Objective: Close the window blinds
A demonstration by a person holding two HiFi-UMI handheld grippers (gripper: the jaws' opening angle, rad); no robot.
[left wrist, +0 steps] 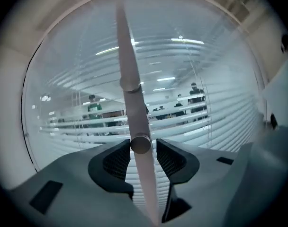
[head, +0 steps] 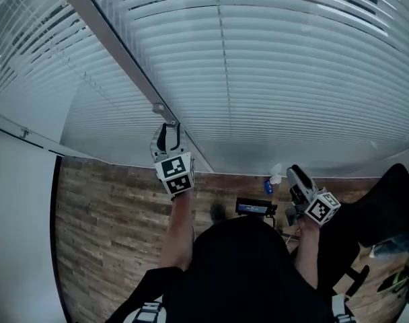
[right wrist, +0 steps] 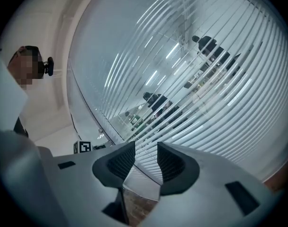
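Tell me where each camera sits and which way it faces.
Head view: on the person's head, looking down at the blinds; both forearms, left gripper and right gripper show.
Left gripper view: on the left gripper, facing the blinds; its jaws straddle the wand.
Right gripper view: on the right gripper, facing the blinds; jaws apart, empty.
Shared: head and left gripper views both show the wand.
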